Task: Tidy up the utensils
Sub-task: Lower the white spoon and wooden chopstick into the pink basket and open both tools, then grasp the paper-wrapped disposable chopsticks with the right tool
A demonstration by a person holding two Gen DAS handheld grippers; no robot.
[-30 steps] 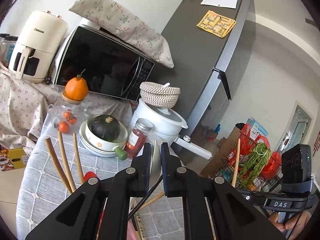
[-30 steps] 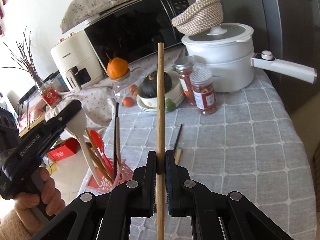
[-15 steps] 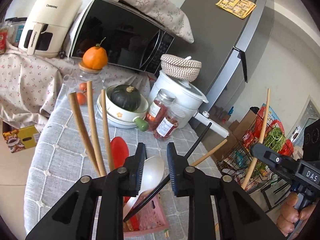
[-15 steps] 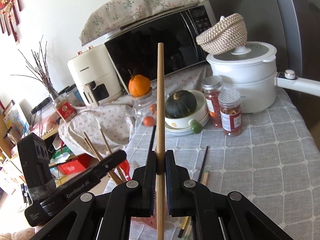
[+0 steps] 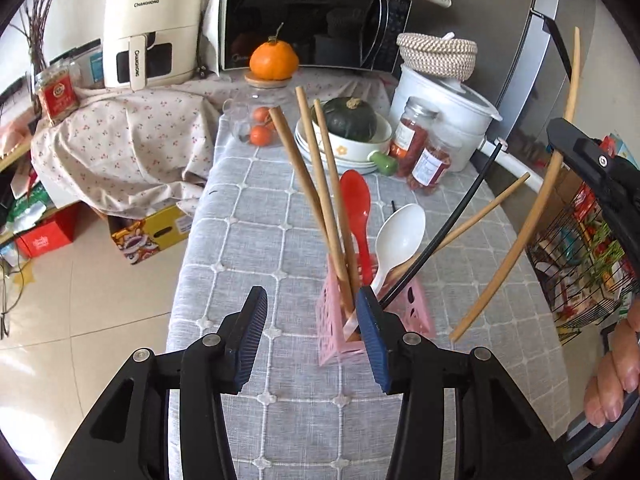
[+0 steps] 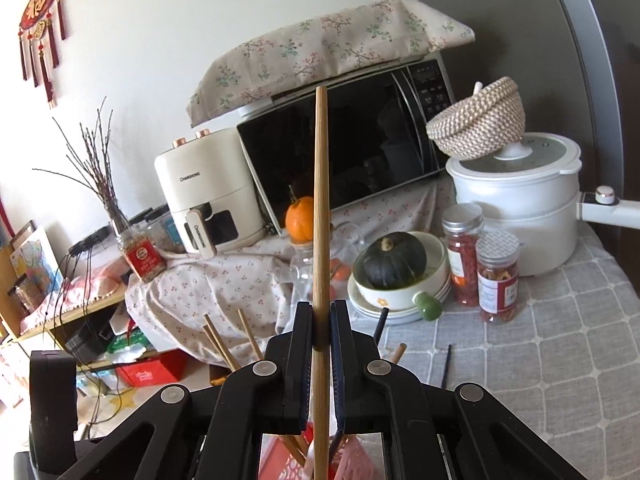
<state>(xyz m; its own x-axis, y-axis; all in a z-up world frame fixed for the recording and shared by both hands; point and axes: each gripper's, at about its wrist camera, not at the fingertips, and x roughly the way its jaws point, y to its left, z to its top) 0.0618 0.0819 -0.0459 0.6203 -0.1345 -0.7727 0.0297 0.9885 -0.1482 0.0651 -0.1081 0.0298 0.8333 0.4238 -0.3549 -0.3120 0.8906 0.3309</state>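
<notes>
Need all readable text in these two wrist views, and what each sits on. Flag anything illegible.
"CHANGHONG": front of the white air fryer, top panel.
"CHANGHONG": again, running down the air fryer's handle.
Microwave: small logo at the door's lower edge, too blurred to read.
Red-labelled jar: label too small to read.
Two spice jars: labels illegible.
Yellow box on the floor: print illegible.
Red wall hanging: character unclear.

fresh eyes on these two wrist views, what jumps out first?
The pink utensil holder near the table's front edge, bristling with wooden sticks, a red spoon and a white spoon. Just before it the left claw stands open, having just been opening, nothing between its pads. The right claw is shut on a wooden chopstick held upright.
</notes>
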